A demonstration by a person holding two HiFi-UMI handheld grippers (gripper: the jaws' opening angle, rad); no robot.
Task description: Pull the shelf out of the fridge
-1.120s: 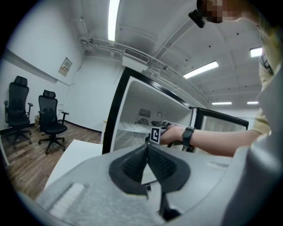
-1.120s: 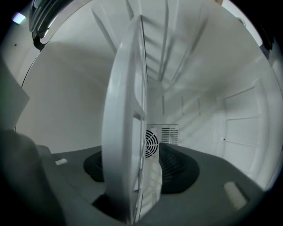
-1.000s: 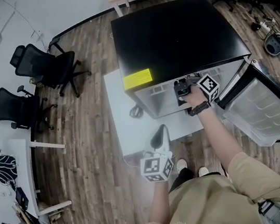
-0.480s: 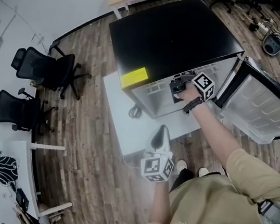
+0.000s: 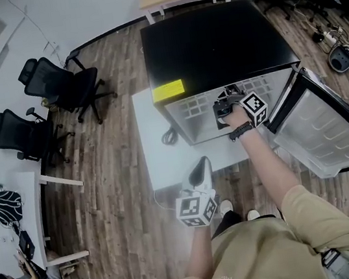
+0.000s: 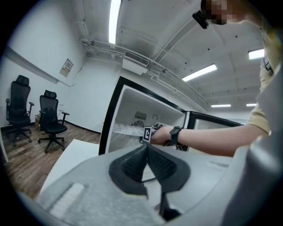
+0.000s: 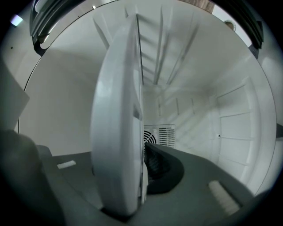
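My right gripper (image 5: 224, 109), right of centre, has just closed its jaws onto the one white shelf (image 7: 117, 128) inside the single fridge (image 5: 212, 44). My left gripper (image 6: 147, 148), lower centre, has its jaws pressed together on nothing.

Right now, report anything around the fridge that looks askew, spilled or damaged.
Nothing looks spilled or broken. The black-topped white fridge stands with its door swung wide, and the right gripper has just closed on the edge of the white plastic shelf, as the task needs.
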